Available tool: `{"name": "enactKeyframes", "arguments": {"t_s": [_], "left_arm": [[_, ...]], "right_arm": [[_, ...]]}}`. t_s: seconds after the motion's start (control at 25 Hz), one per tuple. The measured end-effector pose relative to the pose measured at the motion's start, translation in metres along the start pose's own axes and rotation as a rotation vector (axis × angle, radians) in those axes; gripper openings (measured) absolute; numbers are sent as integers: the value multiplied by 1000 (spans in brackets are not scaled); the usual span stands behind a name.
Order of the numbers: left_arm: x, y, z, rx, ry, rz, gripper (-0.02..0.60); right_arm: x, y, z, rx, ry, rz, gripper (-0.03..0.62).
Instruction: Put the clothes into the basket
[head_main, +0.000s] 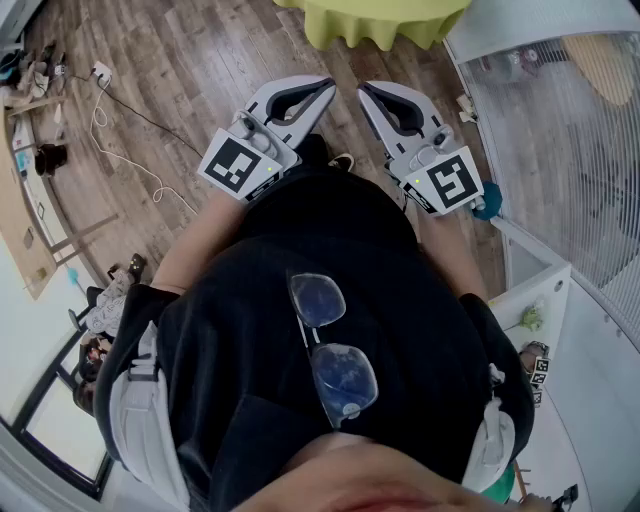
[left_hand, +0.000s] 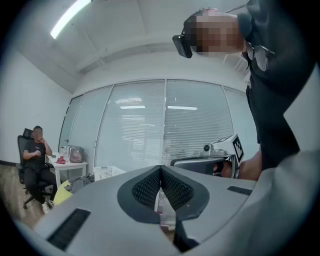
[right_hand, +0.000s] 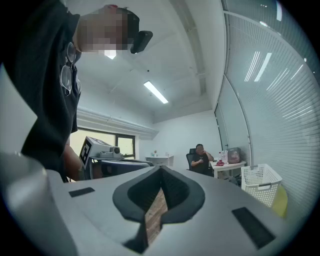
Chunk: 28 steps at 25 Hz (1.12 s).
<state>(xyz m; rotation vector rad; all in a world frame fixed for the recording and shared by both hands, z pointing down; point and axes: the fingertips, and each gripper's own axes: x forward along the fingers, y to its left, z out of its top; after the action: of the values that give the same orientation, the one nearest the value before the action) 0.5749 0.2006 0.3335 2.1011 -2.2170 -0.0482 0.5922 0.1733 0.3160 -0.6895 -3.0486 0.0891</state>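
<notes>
The clothes (left_hand: 80, 183) look to us like a small grey heap, too far off to read well. It lies on the yellow-green covered table (head_main: 375, 22), just beside the white basket (right_hand: 261, 184). Both are well apart from us, across the room.

Neither tool has anything in it. The left gripper (head_main: 322, 90) has its jaws pressed together on nothing, and the right gripper (head_main: 368, 92) is likewise closed and empty. We hold them side by side in front of our body, tips pointing forward.

In our judgement the carrying has not begun, so the step in hand is the approach. We should walk to the table, spread one pair of jaws before reaching the heap, and pinch a bunched fold rather than a loose edge, since soft cloth slips and trails. The short lift into the basket should clear its rim.

Underfoot is a wood-plank floor (head_main: 180, 90) with a white cable (head_main: 110, 130) snaking over it, which could trip us. A glass wall with blinds (left_hand: 165, 125) runs behind the table. A seated person (right_hand: 201, 160) sits by a white desk (right_hand: 230, 167).
</notes>
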Motion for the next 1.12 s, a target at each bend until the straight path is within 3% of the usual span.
{"name": "enactKeyframes", "arguments": {"t_s": [0.6,1.12], "left_arm": [[-10,18,5,7,-1,59,10],[-53,133,23,26,-23,100,10]], "right_arm": [[11,0,-6,30,18,9,26],[133,-8,-2,20,64,21,27]]}}
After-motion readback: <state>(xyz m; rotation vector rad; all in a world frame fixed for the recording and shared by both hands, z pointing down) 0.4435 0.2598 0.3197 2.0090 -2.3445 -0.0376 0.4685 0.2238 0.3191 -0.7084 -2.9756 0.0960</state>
